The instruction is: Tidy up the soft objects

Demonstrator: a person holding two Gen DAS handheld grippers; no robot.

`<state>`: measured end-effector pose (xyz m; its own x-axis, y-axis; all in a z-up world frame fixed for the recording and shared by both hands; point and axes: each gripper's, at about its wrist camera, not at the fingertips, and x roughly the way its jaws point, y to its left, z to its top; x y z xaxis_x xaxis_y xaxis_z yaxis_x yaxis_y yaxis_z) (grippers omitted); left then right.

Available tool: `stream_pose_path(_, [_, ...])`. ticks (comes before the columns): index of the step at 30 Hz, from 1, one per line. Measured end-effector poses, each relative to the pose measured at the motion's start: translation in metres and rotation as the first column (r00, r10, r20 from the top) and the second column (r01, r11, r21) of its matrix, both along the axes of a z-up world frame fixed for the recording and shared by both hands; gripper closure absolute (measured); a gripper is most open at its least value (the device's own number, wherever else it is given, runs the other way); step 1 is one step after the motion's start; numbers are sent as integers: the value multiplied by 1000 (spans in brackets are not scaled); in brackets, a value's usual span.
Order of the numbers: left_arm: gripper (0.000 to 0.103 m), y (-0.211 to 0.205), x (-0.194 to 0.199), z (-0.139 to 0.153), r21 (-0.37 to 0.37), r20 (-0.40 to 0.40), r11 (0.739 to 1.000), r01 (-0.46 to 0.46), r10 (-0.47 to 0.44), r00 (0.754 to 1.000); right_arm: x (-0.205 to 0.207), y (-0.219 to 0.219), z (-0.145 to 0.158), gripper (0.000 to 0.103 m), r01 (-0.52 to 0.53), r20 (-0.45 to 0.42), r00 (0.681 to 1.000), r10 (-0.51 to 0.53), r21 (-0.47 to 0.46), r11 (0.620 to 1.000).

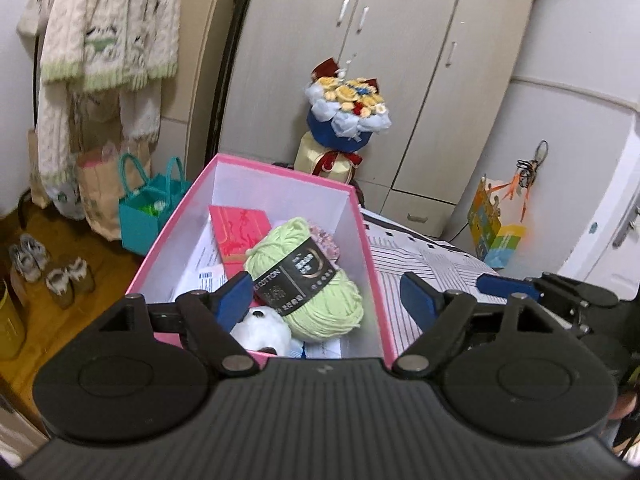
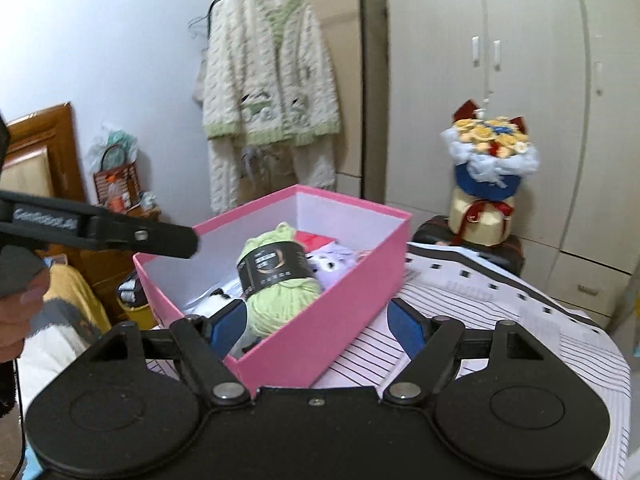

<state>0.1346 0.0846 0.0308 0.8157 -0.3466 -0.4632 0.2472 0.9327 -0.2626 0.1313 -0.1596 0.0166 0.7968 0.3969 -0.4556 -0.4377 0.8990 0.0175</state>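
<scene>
A pink box [image 1: 376,264] with white inner walls sits on a striped tablecloth [image 1: 432,256]. In it lie a light green yarn skein [image 1: 316,300] with a black label, a white plush toy [image 1: 260,328], a red flat packet [image 1: 240,236] and papers. My left gripper [image 1: 326,296] hovers open above the box's near end, its pads touching nothing. In the right wrist view the skein [image 2: 276,280] lies beside a lilac plush piece [image 2: 336,266]. My right gripper [image 2: 316,328] is open and empty at the box's [image 2: 320,332] near corner.
A flower bouquet [image 1: 348,116] stands behind the table before a wardrobe [image 1: 400,40]. A knitted cardigan [image 2: 268,80] hangs on a rail. A teal bag [image 1: 148,208] and shoes [image 1: 48,272] lie on the floor at left. A person's hand [image 2: 16,320] holds the left gripper's handle.
</scene>
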Motion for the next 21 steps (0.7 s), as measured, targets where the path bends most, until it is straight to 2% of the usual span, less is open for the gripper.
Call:
stream_pose_path(12, [19, -25, -56, 25, 135, 79, 988, 75, -86, 993, -55, -31, 21, 17, 141, 21, 990, -141, 3, 990])
stream_pose_path(16, [7, -32, -67, 25, 160, 86, 984, 78, -92, 992, -75, -40, 24, 9, 182, 29, 983, -182, 9, 983])
stream_pose_path(21, [0, -43, -73, 21, 194, 103, 979, 66, -87, 991, -92, -50, 24, 0, 266, 22, 964, -266, 32, 964])
